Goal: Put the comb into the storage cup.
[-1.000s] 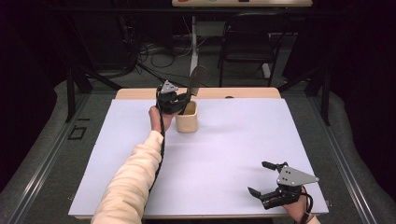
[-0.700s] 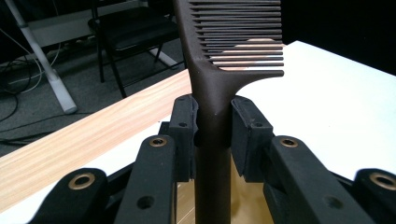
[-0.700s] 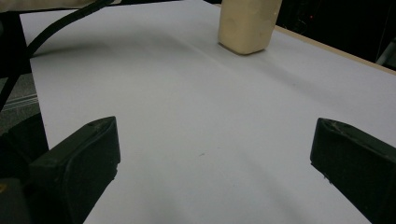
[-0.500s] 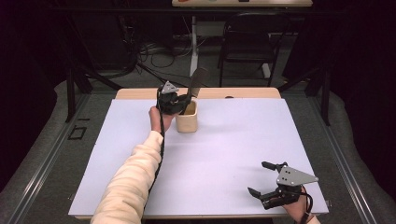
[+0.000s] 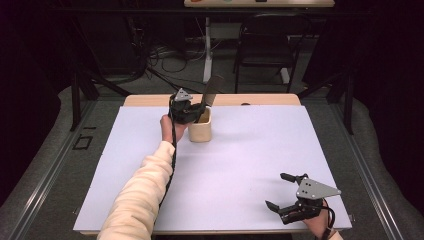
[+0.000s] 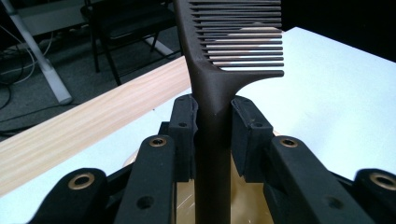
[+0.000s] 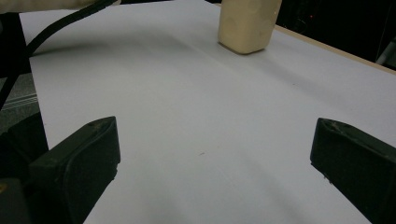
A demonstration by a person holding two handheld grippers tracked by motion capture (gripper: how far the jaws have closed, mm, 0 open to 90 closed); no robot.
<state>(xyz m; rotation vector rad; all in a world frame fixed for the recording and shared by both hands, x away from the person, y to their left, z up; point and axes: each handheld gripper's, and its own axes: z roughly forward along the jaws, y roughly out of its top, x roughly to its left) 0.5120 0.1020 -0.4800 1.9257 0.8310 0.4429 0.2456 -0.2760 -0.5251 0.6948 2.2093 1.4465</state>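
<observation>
Our left gripper (image 6: pixel 212 140) pinches the handle of the dark brown plastic comb (image 6: pixel 219 70) above the squat beige cup (image 5: pixel 200 127). We should lower it straight, keeping the handle upright and clear of the rim. Our right gripper (image 5: pixel 284 192) rests spread on the white surface (image 5: pixel 240 165).

The comb (image 6: pixel 212 88) is dark brown, its teeth the same shade. The cup (image 5: pixel 200 127) at the far side is pale cream. The table sheet (image 5: pixel 250 150) is plain white over a light, grained wooden edge (image 6: pixel 88 121). Both grippers are black; the sleeve (image 5: pixel 142 190) is cream.
</observation>
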